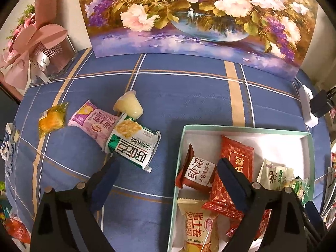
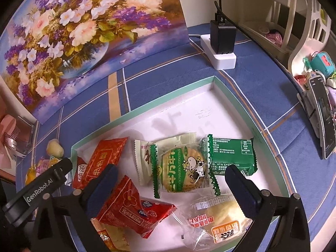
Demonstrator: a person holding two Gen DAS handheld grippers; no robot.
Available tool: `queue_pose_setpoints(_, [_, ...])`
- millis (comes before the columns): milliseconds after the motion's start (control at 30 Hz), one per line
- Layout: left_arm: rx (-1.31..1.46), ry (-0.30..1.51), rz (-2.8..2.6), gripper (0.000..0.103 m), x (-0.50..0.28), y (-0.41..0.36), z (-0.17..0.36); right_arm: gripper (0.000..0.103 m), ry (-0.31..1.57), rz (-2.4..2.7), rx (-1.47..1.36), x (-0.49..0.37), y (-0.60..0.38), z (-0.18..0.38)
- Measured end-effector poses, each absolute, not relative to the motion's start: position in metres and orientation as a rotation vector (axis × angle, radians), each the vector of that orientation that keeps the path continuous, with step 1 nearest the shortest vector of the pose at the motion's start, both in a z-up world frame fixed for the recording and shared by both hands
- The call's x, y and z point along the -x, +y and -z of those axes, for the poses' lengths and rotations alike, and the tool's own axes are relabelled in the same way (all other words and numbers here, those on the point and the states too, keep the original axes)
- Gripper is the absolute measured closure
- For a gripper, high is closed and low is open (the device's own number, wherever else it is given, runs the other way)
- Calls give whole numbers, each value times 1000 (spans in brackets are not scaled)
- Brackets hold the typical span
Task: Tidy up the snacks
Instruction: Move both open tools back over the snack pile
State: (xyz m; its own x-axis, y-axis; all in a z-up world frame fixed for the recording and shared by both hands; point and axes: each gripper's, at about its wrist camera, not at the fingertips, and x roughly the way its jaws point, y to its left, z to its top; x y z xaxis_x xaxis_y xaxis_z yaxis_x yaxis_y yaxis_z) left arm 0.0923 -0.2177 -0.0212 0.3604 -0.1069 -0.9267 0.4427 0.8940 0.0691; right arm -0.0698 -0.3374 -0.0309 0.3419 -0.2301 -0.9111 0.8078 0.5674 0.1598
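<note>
Blue plaid cloth covers the counter [image 1: 189, 96], floral painting [image 1: 189, 16] propped along the back edge. Landmark: the mint-rimmed box [image 1: 241, 128], already partly filled.

Loose snacks all lie left of the box, on the left tool's side:
- green-and-white cracker pack [image 1: 134, 147], nearest the box, long axis diagonal, far-left to near-right, overlapping the pink roll pack [image 1: 94, 124]
- jelly cup [image 1: 128, 105] tipped on its side, touching the far ends of both packs
- yellow candy [image 1: 51, 120] farthest left, apart from the rest

Left tool [image 1: 168, 170] straddles the box's left wall: left finger over bare cloth just near of the cracker pack's corner, right finger over the red packs in the box. Jaws spread wide, nothing between the pads, nothing touched as far as I can tell.

Right tool [image 2: 173, 185] hangs over the box interior, also fully spread and empty, with the round green biscuit pack [image 2: 184, 171] and a red pack [image 2: 134, 208] lying below the gap, not pinched.

Judgement: left tool is the nearer one for the next pick. The cracker pack sits ahead and to its left, so it needs to shift left and forward, with the jaws closing across the pack's short side.
</note>
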Motion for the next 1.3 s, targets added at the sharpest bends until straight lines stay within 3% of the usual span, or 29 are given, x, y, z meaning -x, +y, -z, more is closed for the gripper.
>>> queue_pose_setpoints(700, [-219,1162,323,7,-102,-153,7,0,1030,743,-619,68,-308,18])
queue_pose_setpoints(1300, [-277,1144,159,7,-132,-87,-4,0,1042,644,-591,38,-276,15])
